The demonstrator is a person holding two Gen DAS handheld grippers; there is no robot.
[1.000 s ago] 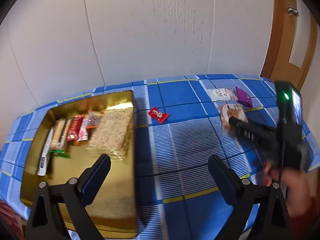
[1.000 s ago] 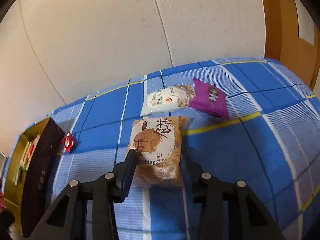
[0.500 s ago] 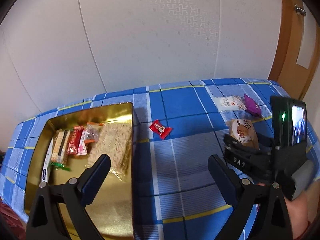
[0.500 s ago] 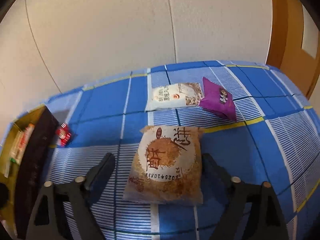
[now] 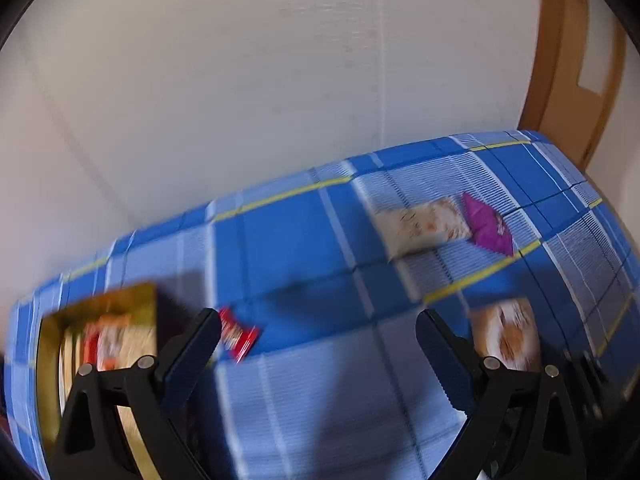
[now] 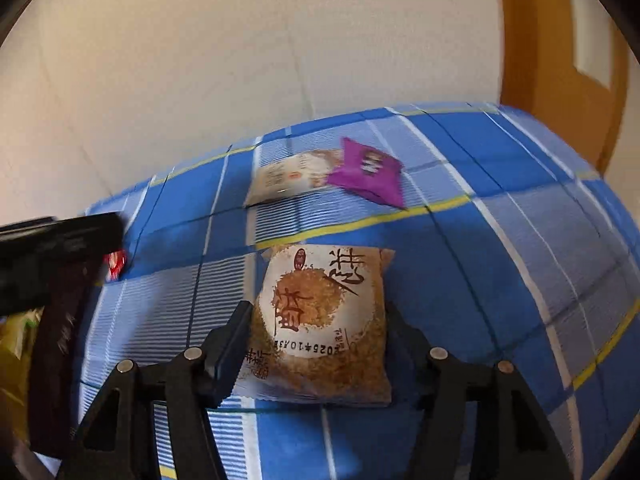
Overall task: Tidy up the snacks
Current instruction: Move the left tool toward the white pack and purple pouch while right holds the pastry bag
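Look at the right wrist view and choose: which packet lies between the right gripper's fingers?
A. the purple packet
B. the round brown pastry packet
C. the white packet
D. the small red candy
B: the brown pastry packet lies on the blue checked cloth between the right gripper's fingers; the purple packet lies farther back.
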